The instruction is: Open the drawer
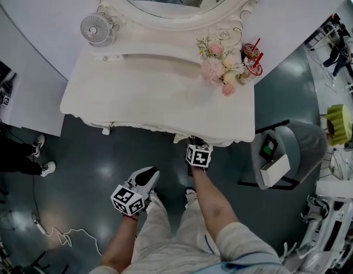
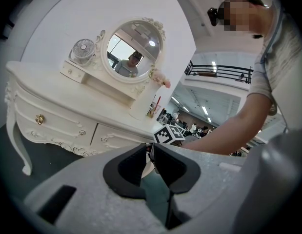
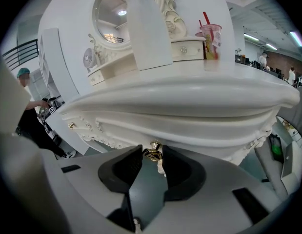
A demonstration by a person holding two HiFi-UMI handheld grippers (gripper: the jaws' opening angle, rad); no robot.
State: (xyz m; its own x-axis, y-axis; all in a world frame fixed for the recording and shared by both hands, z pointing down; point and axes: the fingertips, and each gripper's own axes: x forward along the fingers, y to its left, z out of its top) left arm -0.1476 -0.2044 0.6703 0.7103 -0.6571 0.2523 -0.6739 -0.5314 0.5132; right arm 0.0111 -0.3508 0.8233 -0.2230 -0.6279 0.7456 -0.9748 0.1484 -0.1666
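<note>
A white carved dressing table (image 1: 136, 96) stands in front of me. My right gripper (image 1: 194, 139) reaches under its front edge at the right. In the right gripper view, the small gold drawer handle (image 3: 152, 154) sits between the jaws of that gripper (image 3: 151, 150), and both black pads touch its sides. The drawer front (image 3: 190, 130) looks flush with the table. My left gripper (image 1: 151, 172) hangs lower and to the left, away from the table. Its jaws (image 2: 148, 147) are together with nothing between them. Another drawer knob (image 2: 39, 119) shows on the table's left side.
On the tabletop are a small fan (image 1: 96, 29), a bunch of flowers (image 1: 219, 64) and a cup with red straws (image 1: 251, 56), below an oval mirror (image 1: 176, 13). A grey chair (image 1: 296, 147) stands at the right. Another person's shoes (image 1: 44, 165) and a cable (image 1: 68, 236) are on the floor at left.
</note>
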